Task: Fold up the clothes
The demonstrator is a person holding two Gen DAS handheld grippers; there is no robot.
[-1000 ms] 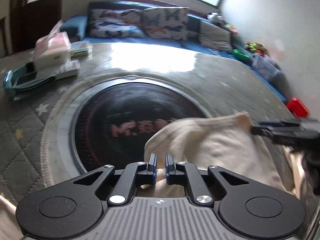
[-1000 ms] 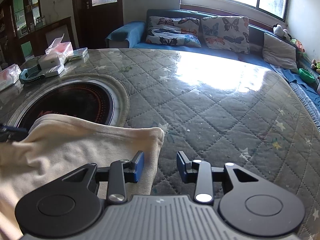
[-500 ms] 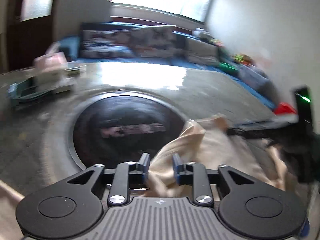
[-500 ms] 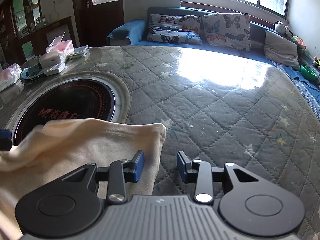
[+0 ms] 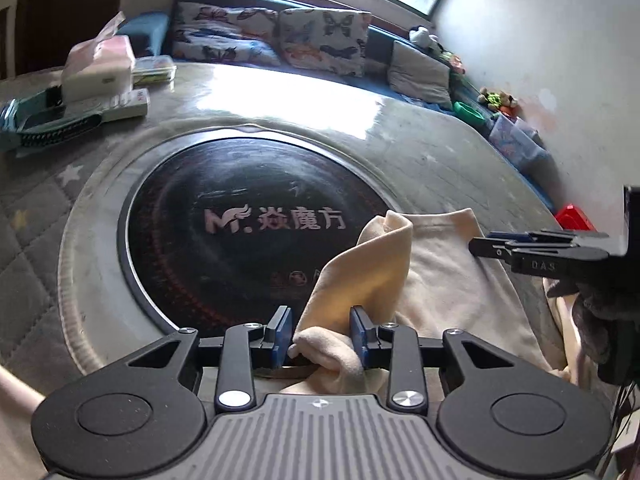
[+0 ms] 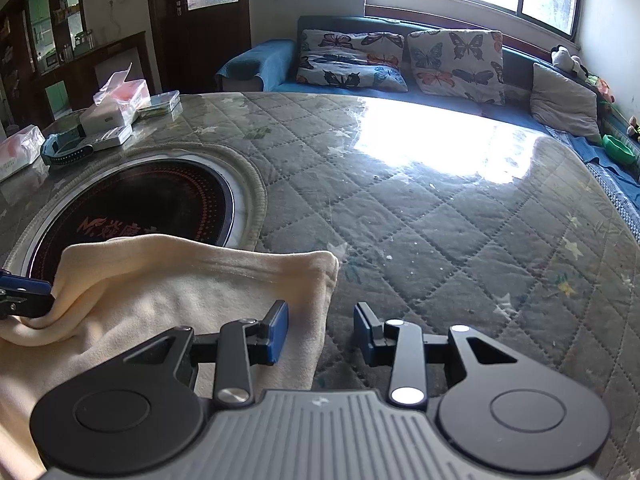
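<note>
A cream garment point(image 5: 440, 280) lies on the quilted table, partly over the black round cooktop point(image 5: 240, 216). My left gripper point(image 5: 321, 334) is open; a bunched fold of the cream cloth lies between its blue pads, not pinched. My right gripper point(image 6: 321, 330) is open above the garment's right edge point(image 6: 324, 292), its left pad over the cloth and its right pad over the table. The garment point(image 6: 180, 292) fills the lower left of the right wrist view. The right gripper's fingers point(image 5: 520, 246) show at the right of the left wrist view.
A tissue box point(image 6: 118, 106), small boxes and a teal brush point(image 6: 66, 150) stand at the table's far left. A blue sofa with butterfly cushions point(image 6: 400, 60) runs behind the table. The quilted table cover point(image 6: 440, 220) spreads to the right. A red item point(image 5: 574, 218) lies off the table's right.
My left gripper has opened from shut on the cloth, and the fold now lies loose between its pads. The garment's far corner has bunched up. The right gripper stays open in place.
</note>
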